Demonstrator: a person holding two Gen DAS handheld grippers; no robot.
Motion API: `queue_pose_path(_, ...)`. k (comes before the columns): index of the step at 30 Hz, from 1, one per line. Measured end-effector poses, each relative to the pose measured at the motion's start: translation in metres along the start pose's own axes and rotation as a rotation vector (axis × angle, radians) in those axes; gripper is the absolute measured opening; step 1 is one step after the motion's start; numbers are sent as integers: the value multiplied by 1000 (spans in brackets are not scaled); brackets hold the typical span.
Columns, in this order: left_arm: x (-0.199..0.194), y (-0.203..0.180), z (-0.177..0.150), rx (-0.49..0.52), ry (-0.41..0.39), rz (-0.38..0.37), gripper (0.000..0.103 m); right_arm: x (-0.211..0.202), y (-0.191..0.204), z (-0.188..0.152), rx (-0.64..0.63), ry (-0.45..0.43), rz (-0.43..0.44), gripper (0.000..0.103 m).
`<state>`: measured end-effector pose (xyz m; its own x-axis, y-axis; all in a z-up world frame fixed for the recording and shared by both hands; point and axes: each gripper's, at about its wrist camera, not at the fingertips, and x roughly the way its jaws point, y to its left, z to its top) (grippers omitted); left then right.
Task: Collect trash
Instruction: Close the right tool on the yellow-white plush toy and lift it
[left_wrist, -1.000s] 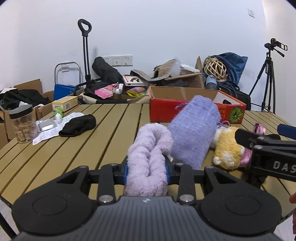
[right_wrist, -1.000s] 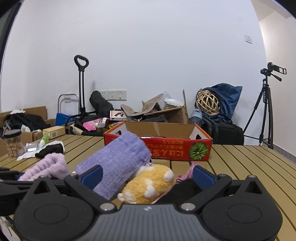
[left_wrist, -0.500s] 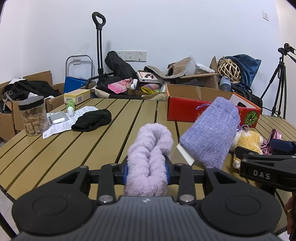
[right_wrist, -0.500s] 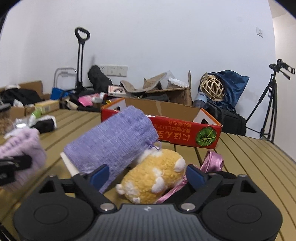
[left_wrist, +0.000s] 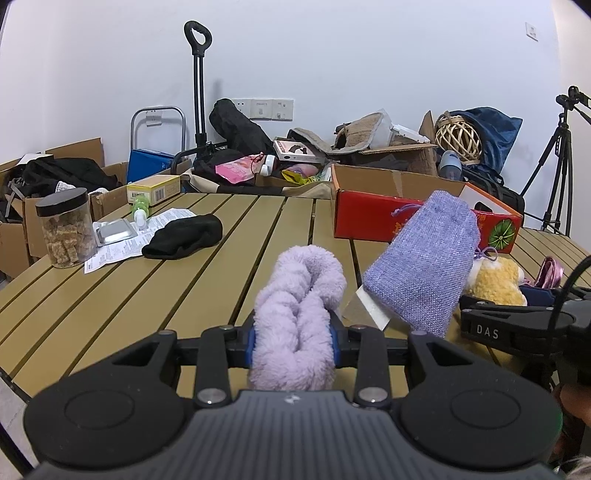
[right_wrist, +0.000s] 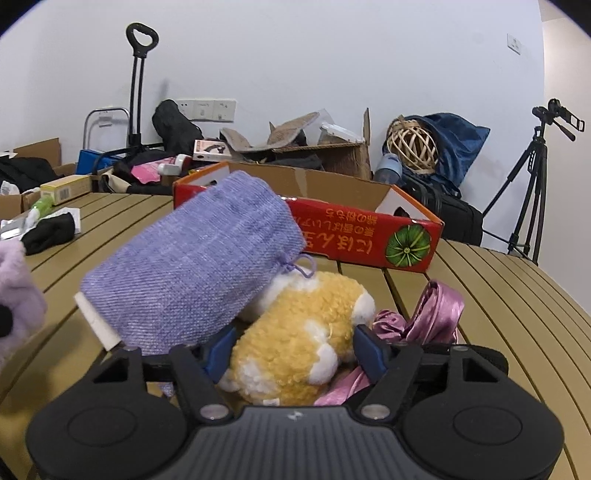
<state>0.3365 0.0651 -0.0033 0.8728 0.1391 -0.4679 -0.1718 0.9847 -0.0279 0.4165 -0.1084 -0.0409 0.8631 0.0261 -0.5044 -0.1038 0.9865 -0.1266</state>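
The yellow plush (right_wrist: 295, 339) lay on the worktop (right_wrist: 498, 295) directly between the right gripper's (right_wrist: 293, 352) blue fingers (right_wrist: 218, 350), which were closing on it from either side; whether the pads already pressed its fur could not be told. Its long axis ran from the near left to the far right, roughly along the gripper's line, so the fingers met its narrow flanks. A lilac pouch (right_wrist: 192, 273) leaned over its far left end, and a pink ribbon (right_wrist: 436, 314) lay just beside it on the right. The left gripper (left_wrist: 293, 339), farther left, was clamped on a fuzzy lilac roll (left_wrist: 299, 314). The red box (right_wrist: 369, 236) stood beyond the plush.
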Motion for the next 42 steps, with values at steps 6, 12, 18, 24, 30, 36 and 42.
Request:
queue_pose_path(6, -6, 0, 0, 8, -19, -8, 35, 6, -4, -1, -5, 37, 13, 62)
queue_pose_path(12, -5, 1, 0, 5, -18, -5, 35, 2, -12, -3, 25, 19, 24, 50)
queue_pose_path(18, -6, 2, 0, -1, -21, -4, 35, -8, -13, -4, 24, -33, 20, 47)
queue_pose_path(24, -8, 4, 1, -7, -27, 0, 35, -26, -14, 0, -16, -124, -25, 47)
queue_pose_path(30, -10, 4, 1, -6, -31, -5, 35, -36, -20, 4, -30, -166, -54, 47)
queue_pose_path(36, -11, 4, 1, -10, -32, -7, 35, -39, -30, 6, -10, -185, -81, 47)
queue_pose_path(42, -11, 4, 2, -13, -33, -9, 35, -45, -43, 9, 22, -213, -108, 47)
